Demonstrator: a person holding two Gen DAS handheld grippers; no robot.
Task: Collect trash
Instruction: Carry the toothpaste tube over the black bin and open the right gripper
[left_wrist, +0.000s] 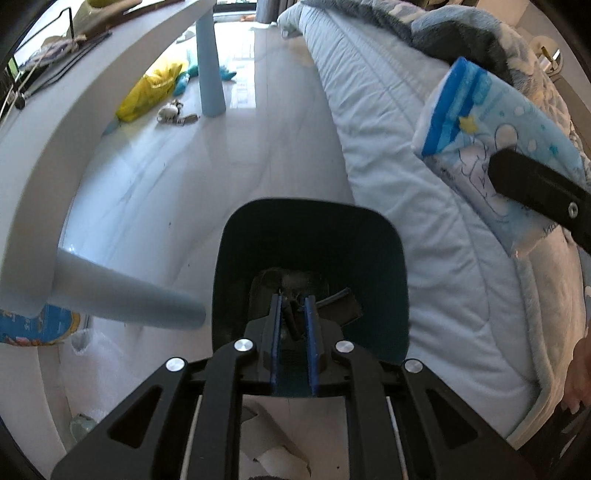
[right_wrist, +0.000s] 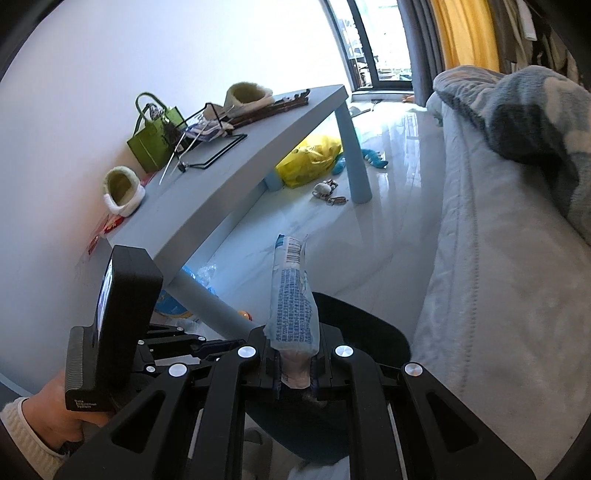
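Note:
A dark teal trash bin (left_wrist: 314, 258) stands on the glossy floor beside the bed; it holds some dark scraps. My left gripper (left_wrist: 293, 314) is shut on the bin's near rim. My right gripper (right_wrist: 293, 369) is shut on a blue and white tissue packet (right_wrist: 293, 302), held above the bin (right_wrist: 369, 325). In the left wrist view the same packet (left_wrist: 491, 147) shows at upper right, over the bed edge, clamped by a black finger (left_wrist: 535, 188). The left gripper's body (right_wrist: 122, 314) shows at lower left in the right wrist view.
A light blue table (right_wrist: 221, 184) runs along the wall with a green bag (right_wrist: 155, 140) and slippers on it. A yellow plastic bag (left_wrist: 151, 92), a blue toy and small items lie on the floor under it. The quilted bed (left_wrist: 406, 184) is on the right.

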